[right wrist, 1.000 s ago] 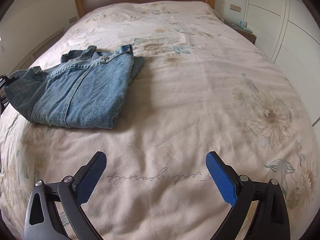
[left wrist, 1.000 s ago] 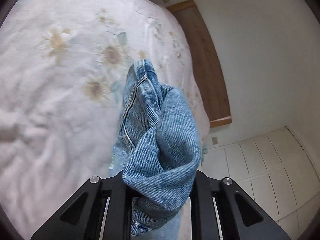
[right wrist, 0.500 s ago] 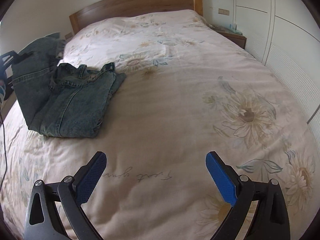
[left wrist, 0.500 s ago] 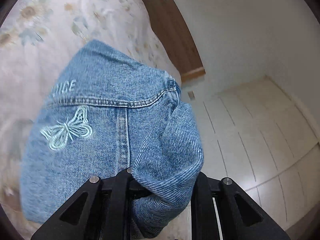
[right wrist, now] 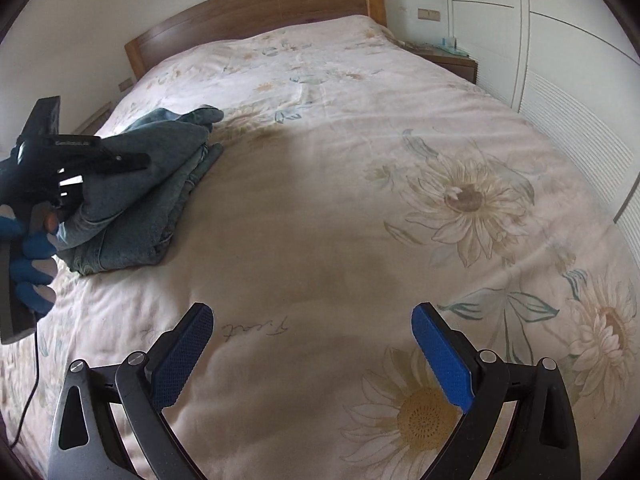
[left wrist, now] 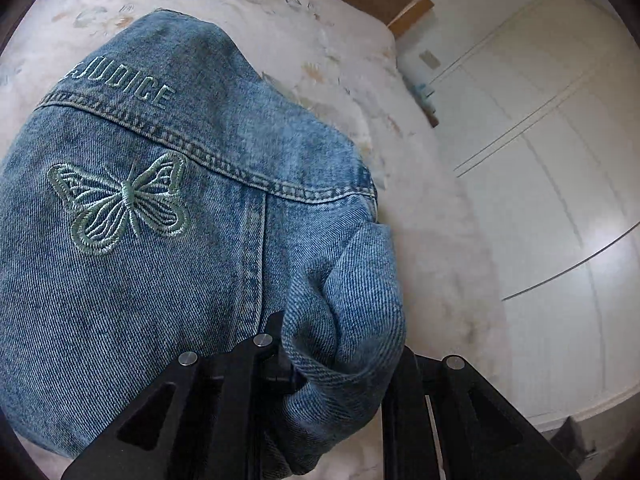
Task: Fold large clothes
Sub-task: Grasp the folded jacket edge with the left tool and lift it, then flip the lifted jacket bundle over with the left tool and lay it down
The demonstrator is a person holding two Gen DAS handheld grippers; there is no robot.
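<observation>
A blue denim jacket (left wrist: 160, 240) with an embroidered butterfly and lettering lies folded on the floral bedspread (left wrist: 320, 32). My left gripper (left wrist: 332, 360) is shut on a bunched fold of its denim, its fingertips hidden by the cloth. In the right wrist view the jacket (right wrist: 152, 184) sits at the bed's left side with the left gripper (right wrist: 80, 160) laid over it. My right gripper (right wrist: 312, 360) is open and empty, low over the bedspread (right wrist: 340, 208) near the foot of the bed.
A wooden headboard (right wrist: 256, 12) stands at the far end. White wardrobe doors (right wrist: 560, 60) and a bedside table (right wrist: 448, 56) line the right side. A black cable (right wrist: 28, 392) hangs at the bed's left edge.
My left gripper has carried the denim fold over and down onto the folded jacket, so the butterfly panel now lies flatter. My right gripper has drawn back and stays open.
</observation>
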